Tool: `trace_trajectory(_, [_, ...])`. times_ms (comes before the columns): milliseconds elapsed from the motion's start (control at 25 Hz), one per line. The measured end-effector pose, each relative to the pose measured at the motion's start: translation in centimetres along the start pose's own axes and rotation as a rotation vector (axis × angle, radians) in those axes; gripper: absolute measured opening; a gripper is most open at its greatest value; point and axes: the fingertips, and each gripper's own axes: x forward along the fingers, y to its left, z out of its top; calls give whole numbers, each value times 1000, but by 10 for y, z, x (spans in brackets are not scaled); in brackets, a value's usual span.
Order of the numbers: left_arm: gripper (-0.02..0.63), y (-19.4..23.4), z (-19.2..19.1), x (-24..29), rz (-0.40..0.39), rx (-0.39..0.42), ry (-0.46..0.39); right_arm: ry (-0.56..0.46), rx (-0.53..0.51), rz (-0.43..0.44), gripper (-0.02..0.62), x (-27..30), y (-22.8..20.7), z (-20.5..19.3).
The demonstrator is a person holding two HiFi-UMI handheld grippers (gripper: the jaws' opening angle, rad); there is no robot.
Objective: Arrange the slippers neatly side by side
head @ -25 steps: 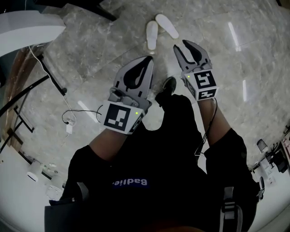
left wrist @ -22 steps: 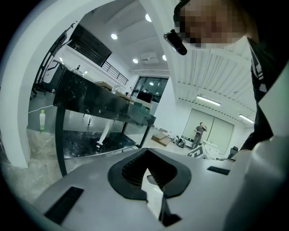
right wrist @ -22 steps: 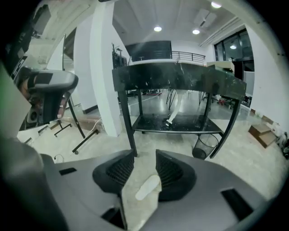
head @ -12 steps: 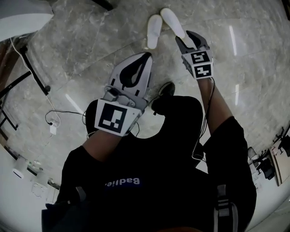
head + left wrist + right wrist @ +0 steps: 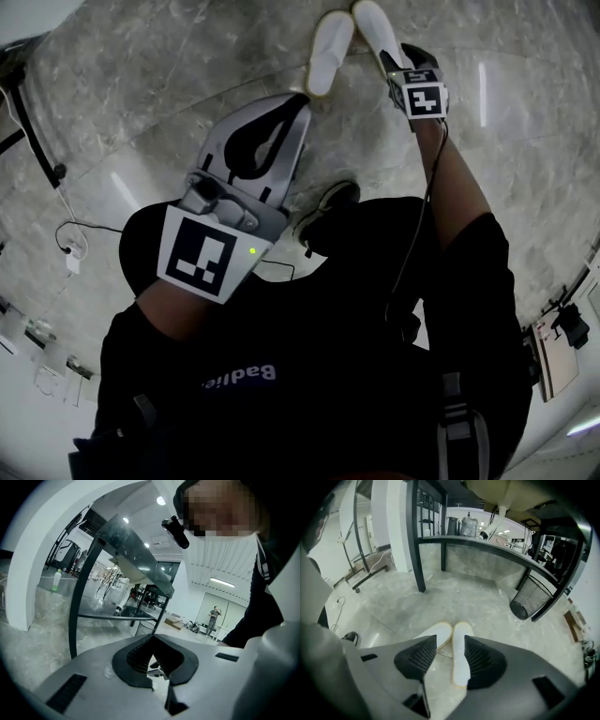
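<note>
Slippers (image 5: 328,52) lying toes touching on floor (image 5: 141,94) at 12 o'clock; right gripper (image 5: 450,641) hovering above, fingers standing spread; left gripper (image 5: 300,98) fingers pressing together, empty.

Two white flat slippers (image 5: 328,52), twelve o'clock in head view.
Two grey two-jaw grippers with marker cubes: left gripper (image 5: 300,98), right gripper (image 5: 450,644).
One black mesh wastebasket (image 5: 529,599), two o'clock in right gripper view.
One black shoe (image 5: 328,208).

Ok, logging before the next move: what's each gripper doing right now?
Left gripper: shut, holding nothing.
Right gripper: open; a white slipper shows between its jaws, not gripped.
</note>
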Motion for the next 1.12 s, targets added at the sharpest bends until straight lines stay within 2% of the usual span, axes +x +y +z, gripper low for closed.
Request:
trace_trajectory(160, [-6, 6, -6, -1, -3, 19, -6, 60, -7, 6, 164, 53, -9, -25])
trace_trajectory(360, [-6, 7, -3, -13, 0, 15, -48, 189, 97, -41, 163, 111, -27, -63])
trace_trajectory(480, [-6, 4, 9, -18, -4, -6, -102, 212, 43, -53, 163, 135, -34, -70])
trace_trajectory(600, [-6, -7, 13, -23, -24, 28, -130, 256, -11, -45, 163, 151, -32, -82])
trace_trajectory(760, [-6, -7, -8, -25, -6, 47, -72, 228, -111, -66, 163, 176, -39, -80])
trace_trajectory(880, [-6, -1, -16, -24, 13, 39, -53, 262, -99, -101, 159, 181, -46, -88])
trace_trajectory(920, [-6, 0, -16, -23, 13, 39, -55, 277, -89, -115, 123, 180, -48, -92])
trace_trajectory(960, [-6, -1, -15, -23, 9, 41, -58, 276, -81, -123, 39, 181, -50, -94])
trace_trajectory(1120, [-6, -7, -16, -19, -22, 47, -55, 255, -48, -117, 21, 180, -51, -96])
